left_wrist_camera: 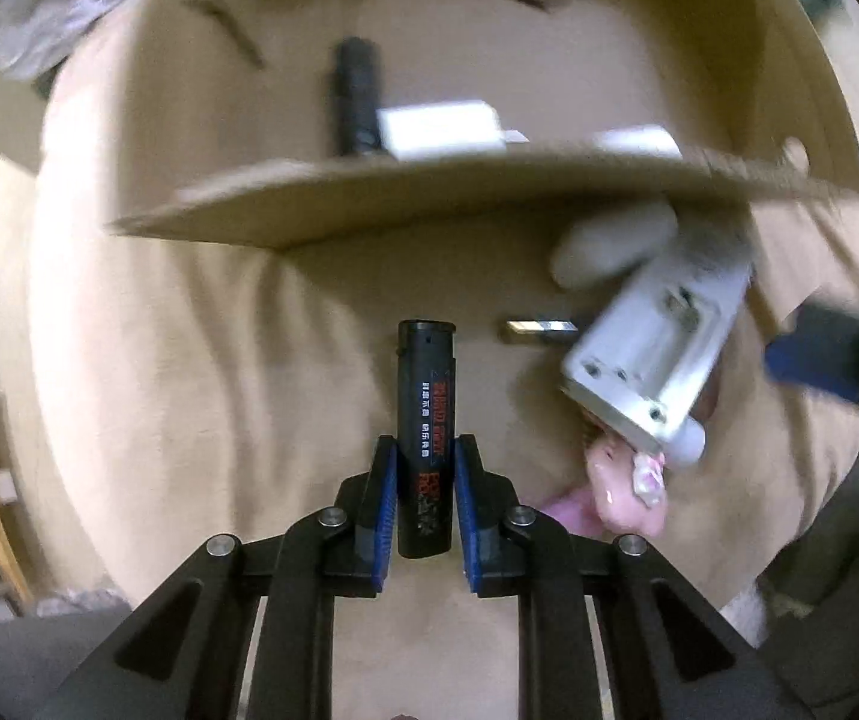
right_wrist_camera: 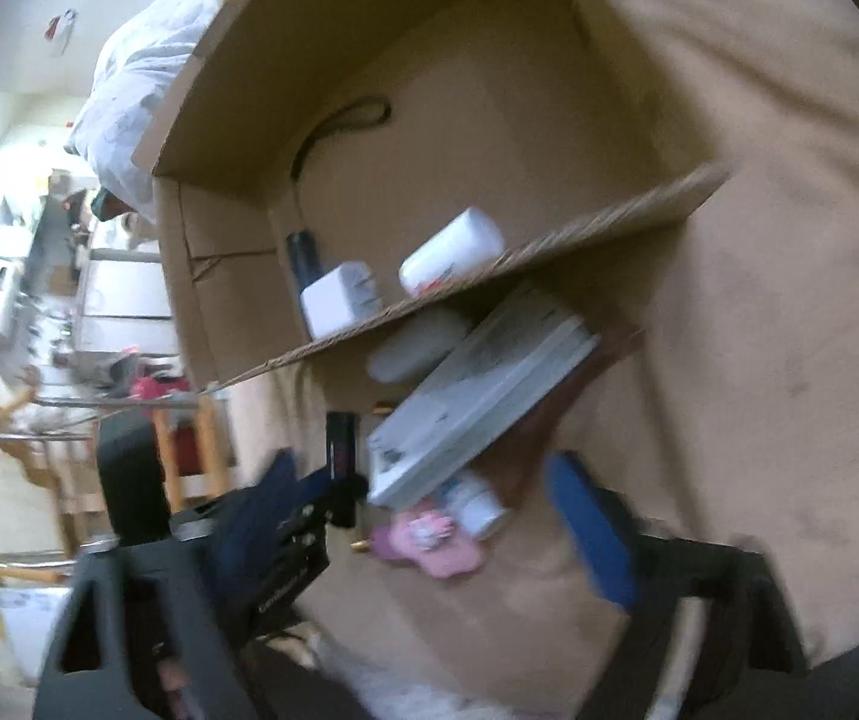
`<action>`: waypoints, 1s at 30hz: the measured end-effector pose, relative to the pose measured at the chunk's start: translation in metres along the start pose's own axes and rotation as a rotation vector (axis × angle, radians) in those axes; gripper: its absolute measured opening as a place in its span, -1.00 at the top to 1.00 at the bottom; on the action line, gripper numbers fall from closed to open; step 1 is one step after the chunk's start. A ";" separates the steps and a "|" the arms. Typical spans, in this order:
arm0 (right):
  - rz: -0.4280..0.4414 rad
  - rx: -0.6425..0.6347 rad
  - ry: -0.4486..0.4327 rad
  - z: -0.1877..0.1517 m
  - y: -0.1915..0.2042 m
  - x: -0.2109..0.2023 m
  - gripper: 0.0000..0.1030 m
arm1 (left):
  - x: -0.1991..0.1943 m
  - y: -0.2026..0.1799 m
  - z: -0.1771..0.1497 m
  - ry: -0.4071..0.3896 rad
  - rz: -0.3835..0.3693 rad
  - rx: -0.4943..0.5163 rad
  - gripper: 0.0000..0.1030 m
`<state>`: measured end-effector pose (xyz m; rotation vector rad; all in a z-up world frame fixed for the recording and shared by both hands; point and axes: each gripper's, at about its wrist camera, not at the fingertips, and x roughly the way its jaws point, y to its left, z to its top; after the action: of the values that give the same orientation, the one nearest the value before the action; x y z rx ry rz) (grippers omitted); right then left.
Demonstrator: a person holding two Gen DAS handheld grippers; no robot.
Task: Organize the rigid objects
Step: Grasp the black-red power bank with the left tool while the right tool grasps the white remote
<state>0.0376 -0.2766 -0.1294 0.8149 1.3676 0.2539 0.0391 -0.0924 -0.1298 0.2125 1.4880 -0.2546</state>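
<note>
Tan bedding (left_wrist_camera: pixel 159 390): black lighter (left_wrist_camera: pixel 426 420) bears illegible red lettering.

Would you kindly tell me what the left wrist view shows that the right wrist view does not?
Only the left wrist view shows the left gripper shut on the black lighter, plus a small metal piece beside it. Only the right wrist view shows the room and furniture outside the box. Both show the cardboard divider, the white device and the pink item.

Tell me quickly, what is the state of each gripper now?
Left gripper: closed on the black lighter.
Right gripper: partly open, holding nothing.
</note>
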 end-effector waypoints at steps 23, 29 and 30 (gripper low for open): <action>0.122 0.267 -0.064 -0.001 -0.018 0.054 0.05 | -0.025 0.035 0.000 -0.056 -0.026 -0.060 0.67; 0.071 0.263 -0.093 -0.006 -0.017 0.052 0.41 | -0.021 0.025 0.003 -0.055 -0.015 -0.073 0.68; 0.061 0.249 -0.094 -0.008 -0.016 0.049 0.42 | -0.022 0.025 0.003 -0.057 -0.016 -0.074 0.68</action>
<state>0.0362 -0.2554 -0.1768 1.0642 1.3022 0.0918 0.0485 -0.0684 -0.1084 0.1328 1.4400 -0.2165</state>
